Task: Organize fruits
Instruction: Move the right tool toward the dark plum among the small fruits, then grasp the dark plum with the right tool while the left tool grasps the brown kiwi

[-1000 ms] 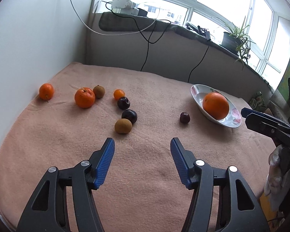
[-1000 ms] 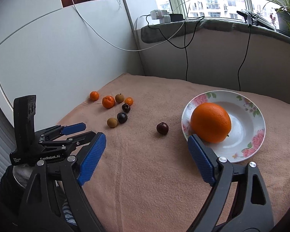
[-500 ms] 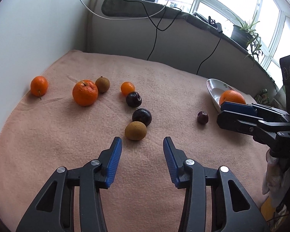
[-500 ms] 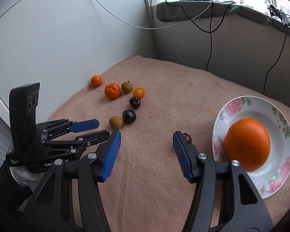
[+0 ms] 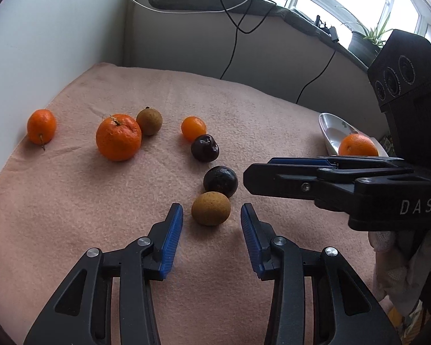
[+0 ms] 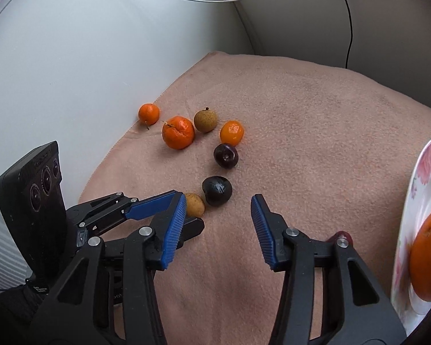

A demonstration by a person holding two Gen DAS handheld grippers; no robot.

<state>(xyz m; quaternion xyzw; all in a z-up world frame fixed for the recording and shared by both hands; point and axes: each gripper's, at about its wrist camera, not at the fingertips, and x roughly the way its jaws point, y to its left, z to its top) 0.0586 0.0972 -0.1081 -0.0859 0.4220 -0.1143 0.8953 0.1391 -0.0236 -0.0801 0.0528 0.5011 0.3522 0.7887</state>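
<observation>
A pink blanket (image 5: pixel 86 201) covers the desk and carries everything. At its right edge sits a flowered plate (image 6: pixel 422 172) holding a big orange (image 6: pixel 428 253), the largest fruit here.

The left gripper (image 5: pixel 211 224) hangs low over the blanket, its jaws having just been closing; they stand apart with the nearer brown fruit (image 5: pixel 211 208) just ahead of the blue fingertips (image 5: pixel 173 230), which do not touch it. The right gripper (image 6: pixel 218 218) comes in from the right, jaws likewise just closing but parted and empty, pointing toward the same cluster (in the left view its black fingers reach in level beside the dark fruit).

Among the loose fruit, a mandarin (image 5: pixel 118 137) is the biggest, with a second brown fruit (image 5: pixel 149 121) touching it. Two dark plums follow: one (image 5: pixel 220 181) touching the nearer brown fruit, the other (image 5: pixel 205 147) just behind, beside a small orange (image 5: pixel 193 128). Another small orange (image 5: pixel 41 126) lies near the wall. A small red fruit (image 6: pixel 339 235) peeks from behind the right gripper's finger.
</observation>
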